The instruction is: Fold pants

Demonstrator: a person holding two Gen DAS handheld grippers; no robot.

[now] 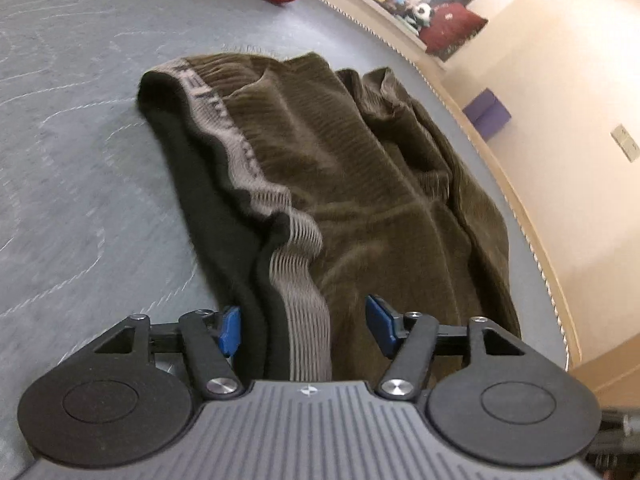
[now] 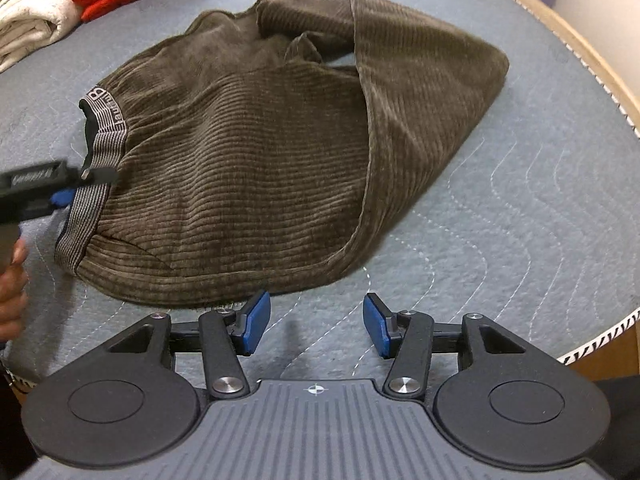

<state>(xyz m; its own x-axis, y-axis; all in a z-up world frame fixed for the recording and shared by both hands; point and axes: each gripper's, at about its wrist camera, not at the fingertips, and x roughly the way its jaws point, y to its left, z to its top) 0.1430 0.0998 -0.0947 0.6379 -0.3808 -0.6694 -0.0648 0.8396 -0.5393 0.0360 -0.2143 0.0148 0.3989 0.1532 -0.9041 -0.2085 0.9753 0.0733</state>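
While the brown ribbed corduroy pants (image 2: pixel 248 152) lay in a loose, half-folded heap on the grey quilted table pad (image 2: pixel 520 208), I had both tongs close to them. The pants sat in the middle of the pad, with one leg flopped back over the rest, and the grey striped waistband (image 2: pixel 94 184) ran along their left edge in the right camera.

My left gripper (image 1: pixel 304 330) was at the waistband. Its blue pads (image 1: pixel 231 330) stood fairly wide on either side of the band, and they did not look pressed onto the cloth, though the picture there was a bit blurry. My right gripper (image 2: pixel 316 326) hung over bare pad just beside the near hem, its jaws partly open with nothing between them.

What worried me was the grab. If the left tongs closed on only the top layer of the band, the pants could open up and get messier when I lifted. If the right tongs closed too early, they would pinch the pad or nothing at all. Then one side would lift alone and the fold would come out crooked. The floppy leg might also slide off.
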